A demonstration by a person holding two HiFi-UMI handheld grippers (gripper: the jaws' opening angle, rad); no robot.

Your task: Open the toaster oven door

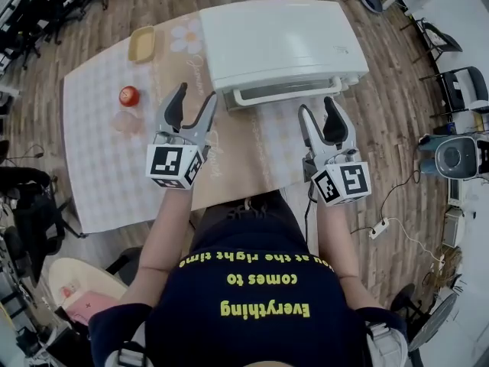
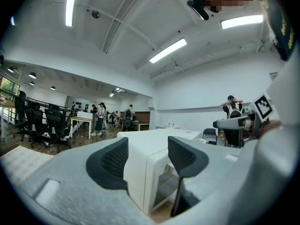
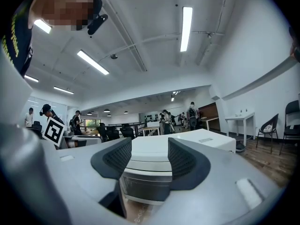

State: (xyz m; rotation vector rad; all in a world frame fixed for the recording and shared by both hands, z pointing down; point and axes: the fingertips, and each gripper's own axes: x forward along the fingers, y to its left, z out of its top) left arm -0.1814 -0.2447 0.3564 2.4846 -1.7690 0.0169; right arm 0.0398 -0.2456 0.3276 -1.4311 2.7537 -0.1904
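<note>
A white toaster oven (image 1: pixel 279 44) stands at the far side of the table, its door shut and its white bar handle (image 1: pixel 284 92) facing me. My left gripper (image 1: pixel 193 105) is open just in front of the oven's left front corner, holding nothing. My right gripper (image 1: pixel 322 114) is open a little in front of the handle's right end, also holding nothing. In the left gripper view the oven's corner (image 2: pixel 145 172) shows between the dark pads (image 2: pixel 108 165). Between the jaws in the right gripper view I see the oven's front (image 3: pixel 145 177).
A pale patterned cloth (image 1: pixel 99 136) covers the table. On its left are a red ball-like object (image 1: pixel 129 95), a clear cup (image 1: pixel 125 121) and a yellow dish (image 1: pixel 141 43). Chairs, cables and a power strip (image 1: pixel 380 228) are on the wooden floor around.
</note>
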